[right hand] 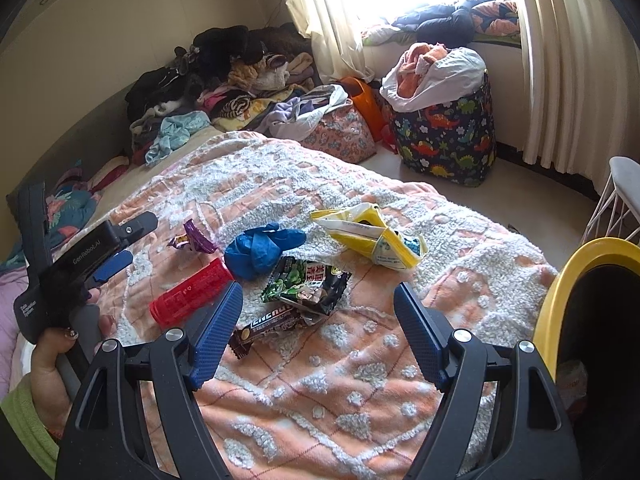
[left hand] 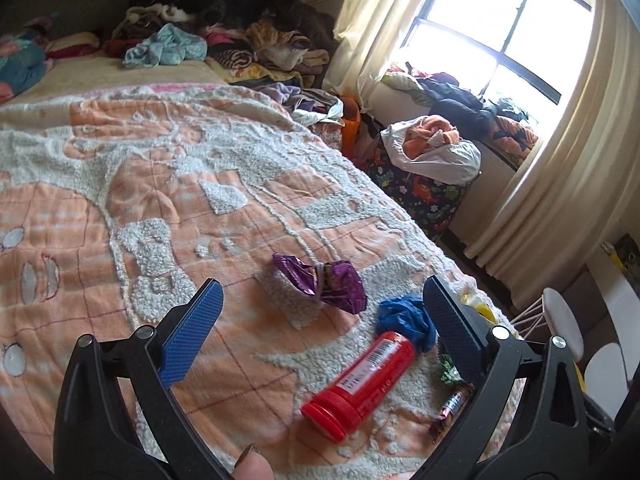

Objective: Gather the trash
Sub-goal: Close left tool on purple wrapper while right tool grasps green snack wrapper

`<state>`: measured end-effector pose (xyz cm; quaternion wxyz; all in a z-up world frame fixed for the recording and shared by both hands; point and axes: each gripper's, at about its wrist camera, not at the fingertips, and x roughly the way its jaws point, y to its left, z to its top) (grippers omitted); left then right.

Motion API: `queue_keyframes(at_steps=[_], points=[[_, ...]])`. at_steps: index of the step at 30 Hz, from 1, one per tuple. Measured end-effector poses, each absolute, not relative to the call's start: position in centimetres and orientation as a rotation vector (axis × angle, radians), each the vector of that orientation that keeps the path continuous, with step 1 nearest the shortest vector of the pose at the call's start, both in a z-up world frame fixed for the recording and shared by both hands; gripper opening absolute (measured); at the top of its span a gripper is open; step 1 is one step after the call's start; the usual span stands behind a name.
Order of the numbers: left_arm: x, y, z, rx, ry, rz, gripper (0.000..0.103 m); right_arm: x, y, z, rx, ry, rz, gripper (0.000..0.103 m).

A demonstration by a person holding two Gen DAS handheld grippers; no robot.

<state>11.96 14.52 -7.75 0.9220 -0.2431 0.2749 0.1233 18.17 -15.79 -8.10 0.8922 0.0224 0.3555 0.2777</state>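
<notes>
Trash lies on the orange-and-white bedspread (left hand: 120, 200): a crumpled purple wrapper (left hand: 324, 280), a blue balled-up glove (left hand: 404, 316), a red tube (left hand: 360, 384) and a brown bar wrapper (left hand: 452, 404). My left gripper (left hand: 320, 286) is open above the purple wrapper, touching nothing. In the right wrist view my right gripper (right hand: 318, 290) is open over a green-and-black snack bag (right hand: 308, 284) and the brown bar wrapper (right hand: 268, 326). Beyond lie a yellow packet (right hand: 372, 240), the blue glove (right hand: 260, 248) and the red tube (right hand: 192, 292). The left gripper (right hand: 132, 240) shows at the left.
A yellow-rimmed bin (right hand: 560, 292) stands at the bed's right edge. Clothes (right hand: 224, 76) are piled at the bed's far end. A dinosaur-print bag (right hand: 444, 136) and a white wire stool (right hand: 616, 200) stand on the floor near the curtained window (left hand: 500, 28).
</notes>
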Motion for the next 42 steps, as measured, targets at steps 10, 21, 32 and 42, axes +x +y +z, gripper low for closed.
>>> queue_keyframes(at_steps=[10, 21, 32, 42], points=[[14.4, 17.2, -9.7, -0.632, 0.621, 0.24, 0.057, 20.3, -14.6, -9.9, 0.065, 0.794, 0.579, 0.067], [15.9, 17.5, -11.3, -0.699, 0.671, 0.221, 0.048, 22.5, -13.8, -12.0, 0.111, 0.876, 0.584, 0.051], [16.3, 17.6, -11.8, -0.727, 0.679, 0.211, 0.028, 21.0, -14.6, -11.5, 0.11, 0.85, 0.622, 0.01], [15.1, 16.1, -10.6, -0.7, 0.654, 0.181, 0.011, 18.5, -16.2, -10.0, 0.11, 0.8, 0.64, 0.009]])
